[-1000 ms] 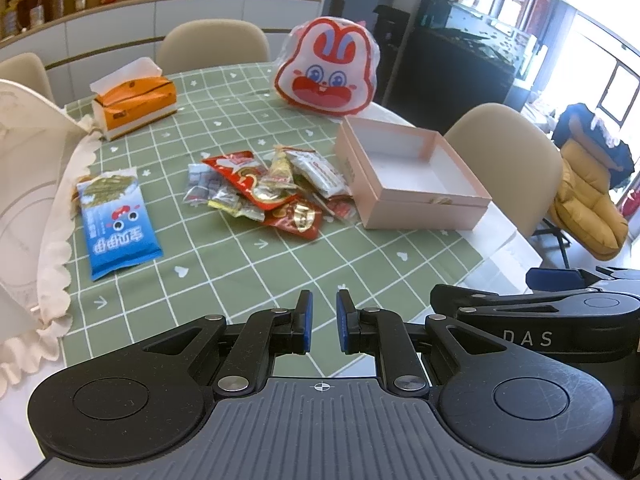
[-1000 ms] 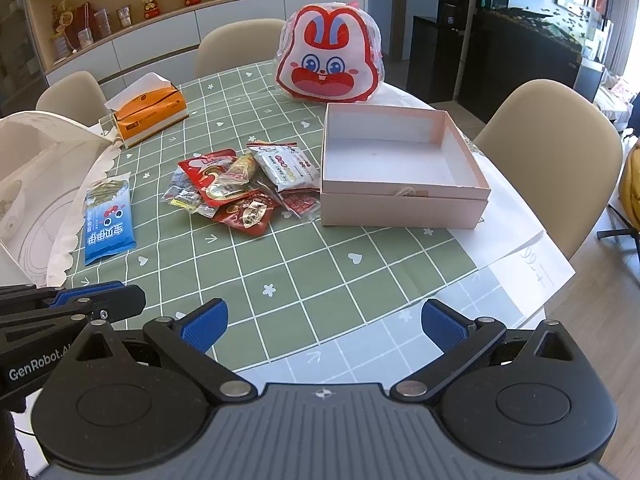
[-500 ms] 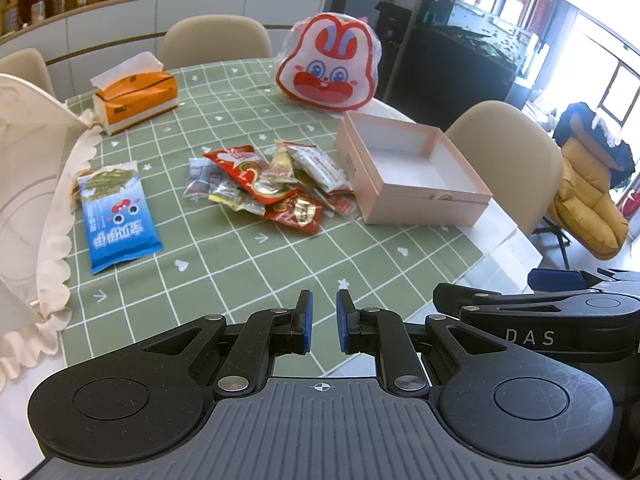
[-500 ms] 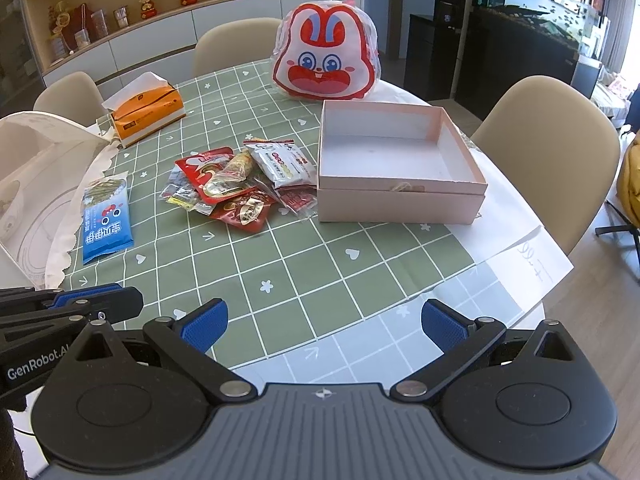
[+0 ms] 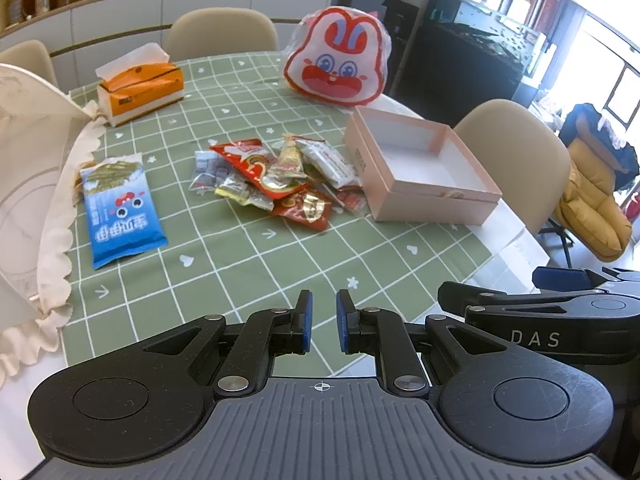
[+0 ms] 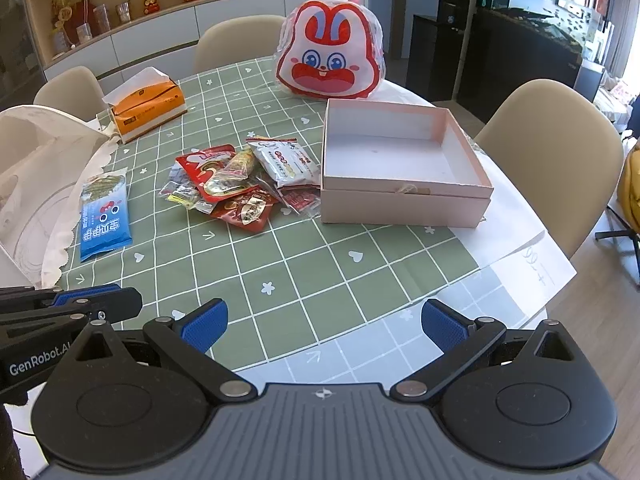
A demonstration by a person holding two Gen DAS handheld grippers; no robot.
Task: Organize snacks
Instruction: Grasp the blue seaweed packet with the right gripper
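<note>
My right tool (image 6: 322, 326) gapes wide, my left tool (image 5: 322, 322) nearly together, both empty. I'd pinch one crinkly foil snack packet (image 6: 244, 210) by its edge, then lift it into the shallow pink cardboard box (image 6: 404, 204).

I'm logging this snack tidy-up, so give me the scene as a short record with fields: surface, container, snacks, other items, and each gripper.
surface: table with green checked cloth
container: pink box, open, nothing visible inside
snacks: pile of packets left of the box; blue packet lying apart, further left
other items: tissue box, rabbit bag behind the box
left gripper: nearly closed, holding nothing
right gripper: open, holding nothing
</note>
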